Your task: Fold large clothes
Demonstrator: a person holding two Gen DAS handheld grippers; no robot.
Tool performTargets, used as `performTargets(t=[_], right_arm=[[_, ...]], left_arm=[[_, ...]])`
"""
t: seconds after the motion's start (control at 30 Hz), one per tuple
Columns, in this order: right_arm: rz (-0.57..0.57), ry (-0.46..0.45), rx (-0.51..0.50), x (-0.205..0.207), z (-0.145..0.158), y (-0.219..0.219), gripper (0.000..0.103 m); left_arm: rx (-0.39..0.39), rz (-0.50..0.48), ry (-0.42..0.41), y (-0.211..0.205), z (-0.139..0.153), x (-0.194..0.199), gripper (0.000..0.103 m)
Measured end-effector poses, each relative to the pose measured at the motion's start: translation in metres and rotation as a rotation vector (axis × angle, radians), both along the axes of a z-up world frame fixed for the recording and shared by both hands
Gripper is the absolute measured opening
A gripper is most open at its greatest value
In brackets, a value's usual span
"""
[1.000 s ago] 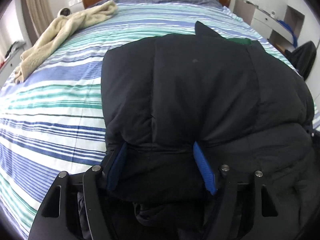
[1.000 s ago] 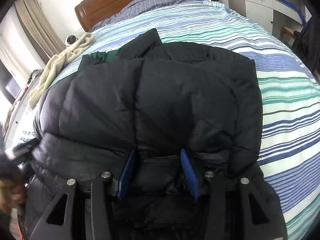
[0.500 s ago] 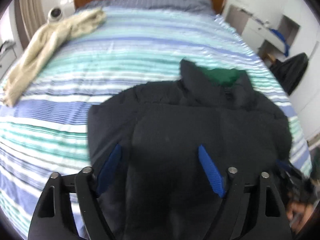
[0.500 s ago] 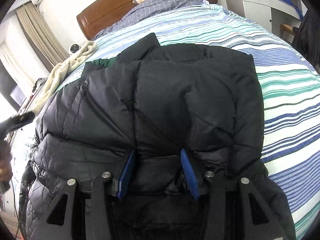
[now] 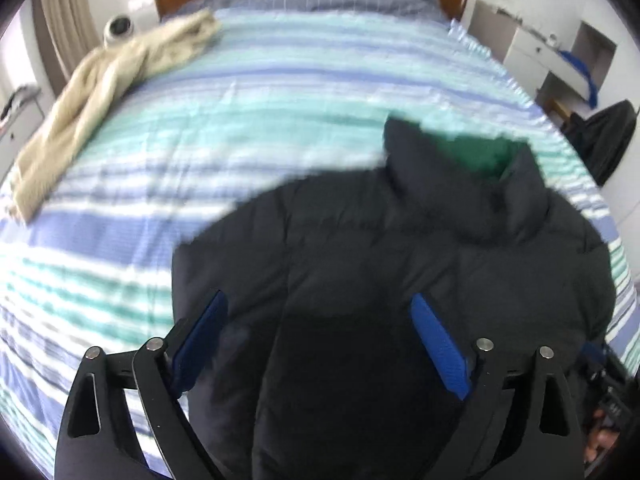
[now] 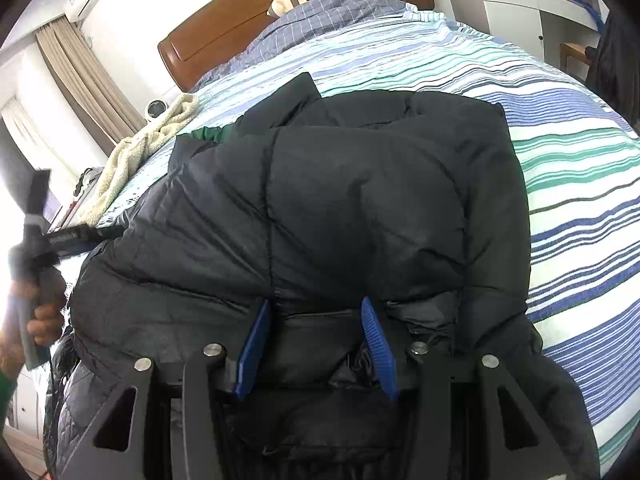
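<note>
A black puffer jacket lies folded on the striped bed, filling the middle and lower part of the right wrist view, with its green lining showing at the collar in the upper right of the left wrist view. The right gripper is clamped on a bunched fold of the jacket at the bottom centre of its frame, blue fingers pressing cloth from both sides. The left gripper hangs above the jacket in the lower half of its blurred frame, its fingers spread wide apart with nothing between them. A beige towel lies at the upper left of the bed, well apart from the jacket.
</note>
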State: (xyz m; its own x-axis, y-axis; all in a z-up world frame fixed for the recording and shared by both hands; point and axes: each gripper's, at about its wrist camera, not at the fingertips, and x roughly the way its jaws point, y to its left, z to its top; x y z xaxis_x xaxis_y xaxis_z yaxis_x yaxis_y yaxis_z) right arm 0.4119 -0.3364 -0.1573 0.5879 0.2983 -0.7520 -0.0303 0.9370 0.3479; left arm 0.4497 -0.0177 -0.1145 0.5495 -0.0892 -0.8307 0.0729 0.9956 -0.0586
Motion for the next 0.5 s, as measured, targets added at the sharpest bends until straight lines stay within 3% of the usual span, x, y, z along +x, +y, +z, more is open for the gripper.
performTargets(t=[0.07, 0.13, 0.23, 0.4, 0.5], right_arm=[[0.0, 0.0, -0.005, -0.001, 0.001, 0.0, 0.047], [-0.001, -0.002, -0.006, -0.002, 0.002, 0.001, 0.047], [0.004, -0.011, 0.001, -0.002, 0.003, 0.001, 0.047], [0.0, -0.013, 0.016, -0.002, -0.001, -0.003, 0.047], [-0.003, -0.019, 0.01, -0.004, 0.0, -0.003, 0.047]], left_arm=[[-0.015, 0.014, -0.018, 0.001, -0.005, 0.011, 0.1], [0.002, 0.047, 0.069, 0.007, -0.04, 0.023, 0.102], [-0.042, 0.089, 0.04, 0.015, -0.055, 0.022, 0.103], [0.011, 0.084, 0.075, 0.011, -0.045, 0.015, 0.101], [-0.08, 0.023, 0.043, 0.017, -0.024, -0.02, 0.101]])
